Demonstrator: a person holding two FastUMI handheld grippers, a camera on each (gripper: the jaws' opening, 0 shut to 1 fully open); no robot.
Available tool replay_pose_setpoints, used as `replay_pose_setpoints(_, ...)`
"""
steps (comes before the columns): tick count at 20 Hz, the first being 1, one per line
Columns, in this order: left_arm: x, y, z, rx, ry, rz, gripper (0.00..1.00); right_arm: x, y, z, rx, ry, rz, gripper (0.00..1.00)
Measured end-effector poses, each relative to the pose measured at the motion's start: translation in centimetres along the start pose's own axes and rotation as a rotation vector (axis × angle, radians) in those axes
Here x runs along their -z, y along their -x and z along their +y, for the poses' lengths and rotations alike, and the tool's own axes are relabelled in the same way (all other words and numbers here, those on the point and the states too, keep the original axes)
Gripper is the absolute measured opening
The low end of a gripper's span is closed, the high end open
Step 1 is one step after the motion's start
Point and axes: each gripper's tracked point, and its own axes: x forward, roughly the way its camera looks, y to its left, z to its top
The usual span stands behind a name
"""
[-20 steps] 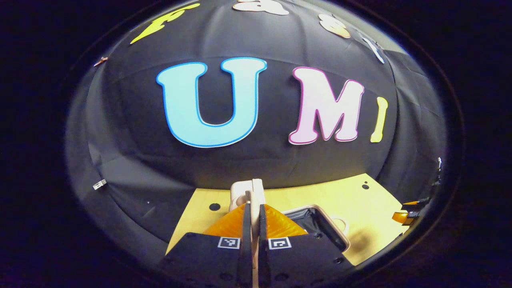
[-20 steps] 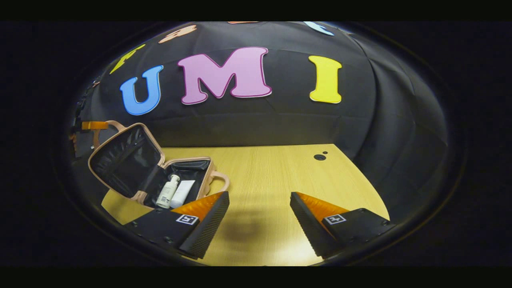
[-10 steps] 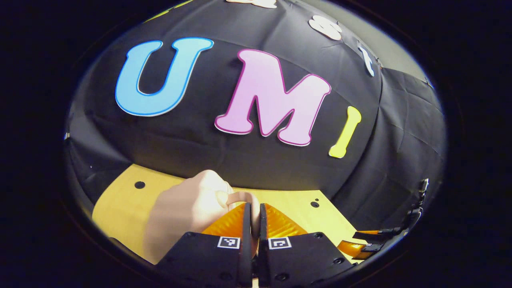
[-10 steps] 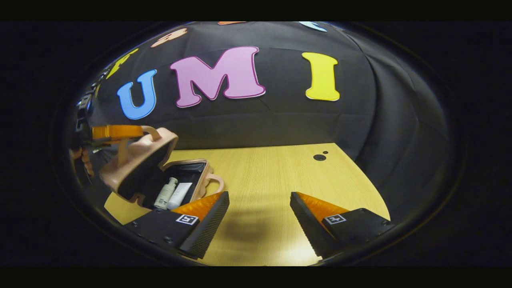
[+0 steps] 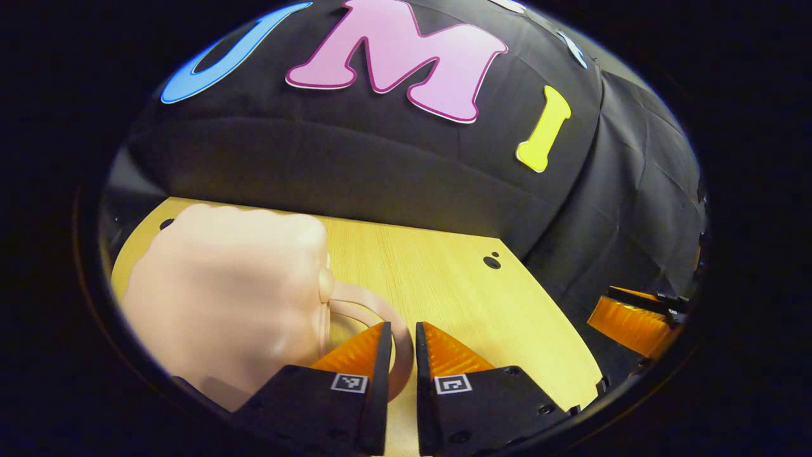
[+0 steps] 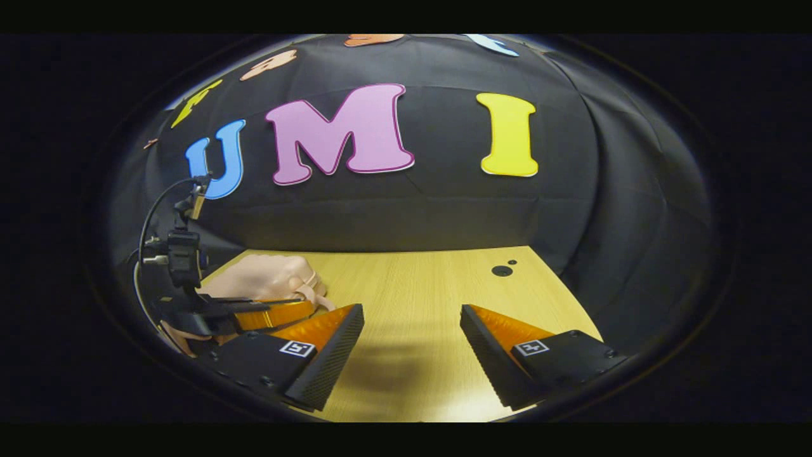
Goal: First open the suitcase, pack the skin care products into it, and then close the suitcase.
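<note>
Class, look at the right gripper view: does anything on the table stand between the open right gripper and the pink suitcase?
Yes. The left gripper reaches across in front of the suitcase, at its handle, between it and the right gripper. The table there otherwise looks bare.

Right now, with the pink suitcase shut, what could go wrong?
1. The left gripper has its fingers around the suitcase handle with a small gap showing. Pulling away sideways might hook the handle and drag the case.
2. Whether the lid is fully latched cannot be told, so it may spring back open.
3. The right gripper hangs open over the bare table, holding nothing, so it cannot steady the case.
</note>
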Motion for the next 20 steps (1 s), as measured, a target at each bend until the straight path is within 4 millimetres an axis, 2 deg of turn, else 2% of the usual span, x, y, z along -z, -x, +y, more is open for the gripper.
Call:
replay_pose_setpoints(2, -0.9, 2.1, -1.1, 0.025, 0.016, -0.027, 0.37, -1.5, 1.6, 1.0, -0.004, -0.009, -0.030, 0.97)
replay_pose_setpoints(3, -1.9, 4.4, -0.9, 0.026, 0.016, -0.059, 0.60, -2.5, 2.7, 1.4, -0.004, -0.015, -0.048, 0.97)
replay_pose_setpoints(4, -2.9, 6.6, -0.5, 0.018, 0.005, -0.099, 0.70, -3.6, 3.8, 1.8, 0.002, -0.024, -0.061, 0.97)
replay_pose_setpoints(5, -4.5, 9.4, -0.8, -0.001, -0.018, -0.151, 0.83, -4.6, 4.9, 2.4, 0.001, -0.041, -0.073, 0.97)
replay_pose_setpoints(6, -5.7, 11.7, -1.1, -0.007, -0.045, -0.191, 0.89, -6.1, 6.0, 3.3, -0.001, -0.057, -0.095, 0.97)
replay_pose_setpoints(7, -7.3, 14.9, -1.7, -0.014, -0.081, -0.239, 0.96, -8.0, 7.2, 4.4, -0.005, -0.069, -0.123, 0.97)
replay_pose_setpoints(8, -8.6, 17.4, -1.7, -0.031, -0.101, -0.278, 0.96, -9.7, 8.5, 5.3, -0.009, -0.070, -0.153, 0.97)
replay_pose_setpoints(11, -13.1, 26.7, -2.0, -0.070, -0.120, -0.414, 0.96, -14.5, 13.2, 7.8, -0.016, -0.027, -0.252, 0.97)
replay_pose_setpoints(14, -16.3, 35.2, -1.3, -0.106, -0.126, -0.553, 0.96, -17.8, 18.5, 10.0, -0.015, 0.026, -0.362, 0.97)
replay_pose_setpoints(15, -16.9, 37.8, -0.7, -0.129, -0.143, -0.596, 0.96, -18.6, 20.3, 10.5, -0.013, 0.036, -0.394, 0.97)
replay_pose_setpoints(17, -17.6, 41.4, 0.0, -0.177, -0.185, -0.658, 0.96, -19.3, 23.4, 11.7, -0.022, 0.040, -0.450, 0.97)
replay_pose_setpoints(19, -16.3, 44.5, 0.0, -0.224, -0.208, -0.674, 0.96, -19.9, 26.3, 12.4, -0.017, 0.051, -0.509, 0.97)
replay_pose_setpoints(20, -15.9, 45.3, -0.1, -0.233, -0.219, -0.678, 0.96, -20.1, 27.6, 12.6, -0.009, 0.061, -0.544, 0.97)
